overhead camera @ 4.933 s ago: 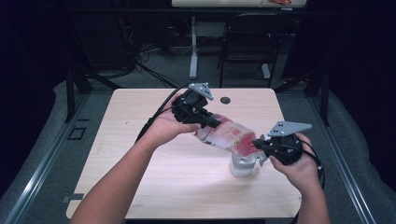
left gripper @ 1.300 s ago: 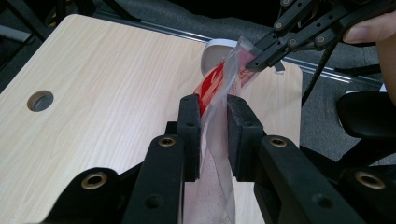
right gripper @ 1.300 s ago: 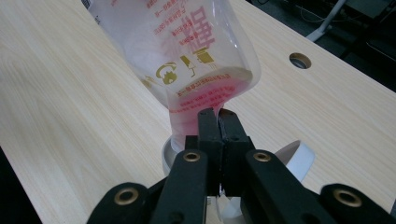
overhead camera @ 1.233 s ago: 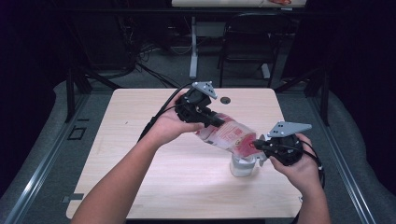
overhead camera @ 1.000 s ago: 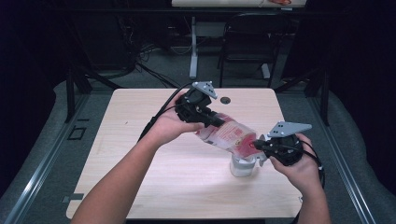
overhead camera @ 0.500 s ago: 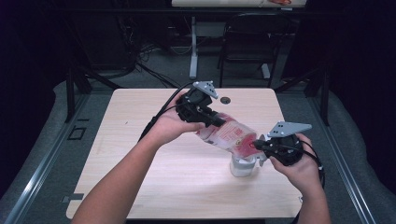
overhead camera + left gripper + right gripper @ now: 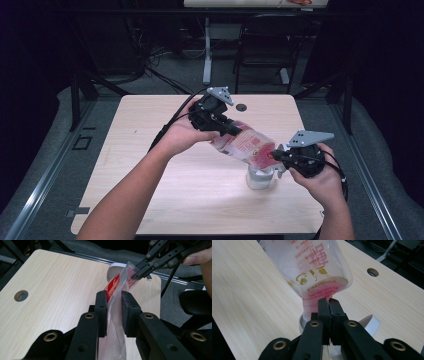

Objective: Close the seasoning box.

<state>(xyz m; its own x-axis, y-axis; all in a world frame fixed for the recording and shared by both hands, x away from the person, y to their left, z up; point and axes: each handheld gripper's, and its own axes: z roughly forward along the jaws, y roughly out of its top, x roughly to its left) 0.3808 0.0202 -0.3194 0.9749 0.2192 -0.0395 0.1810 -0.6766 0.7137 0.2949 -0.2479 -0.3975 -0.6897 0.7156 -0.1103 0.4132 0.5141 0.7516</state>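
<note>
Right claw: my right claw [image 7: 329, 305] is clenched on the lower edge of the pouch [image 7: 312, 272], its jaws pressed together with the film between them.
Left claw: my left claw [image 7: 114, 305] grips the pouch at its other end, the film pinched between the two pads.
Pouch, look: clear plastic with red and gold print; I see a little pink liquid pooled at its low end.
Pouch, place: held in the air between both claws, slanting down from my left claw [image 7: 220, 126] to my right claw [image 7: 277, 156], its low end just over the white cup [image 7: 260, 178].
Cup: it stands on the bench near my right hand [image 7: 320, 172]; I cannot tell what is in it.
Bench: pale wood-grain top [image 7: 150, 135] with a round cable hole [image 7: 242, 107] near the far edge.
Room: grey floor around the bench, and beyond it dark, with a chair [image 7: 265, 47] and loose cables [image 7: 150, 55] under a far desk.
</note>
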